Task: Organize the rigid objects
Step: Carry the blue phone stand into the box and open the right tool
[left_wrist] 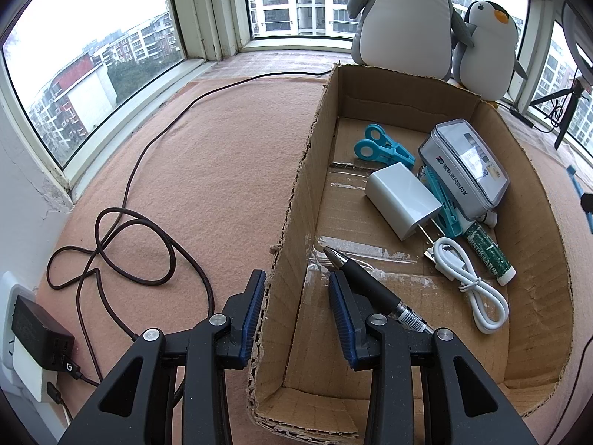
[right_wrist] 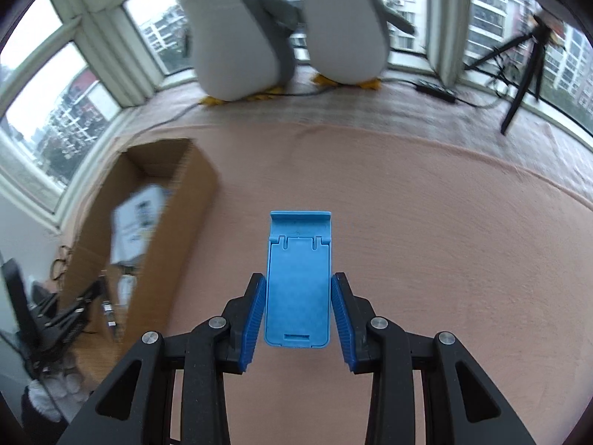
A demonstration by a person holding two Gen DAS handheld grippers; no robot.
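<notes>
- right gripper [right_wrist: 298, 311]: jaws clamp the blue phone stand [right_wrist: 298, 278], held clear of the pink blanket [right_wrist: 444, 259].
- left gripper [left_wrist: 296, 311]: jaws straddle the cardboard box [left_wrist: 292, 200] wall, apparently pinching it.
- Carry the stand over the box rim, lower into bare floor, then release.

Open blanket [right_wrist: 426, 244] right of box [right_wrist: 178, 200], penguins [right_wrist: 289, 26] behind

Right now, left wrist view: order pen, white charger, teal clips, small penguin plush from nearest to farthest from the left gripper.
1. Pen, in the box, beside the left gripper's right finger.
2. White charger, mid-box.
3. Teal clips, toward the box's far end.
4. Small penguin plush, behind the box by the window.
</notes>
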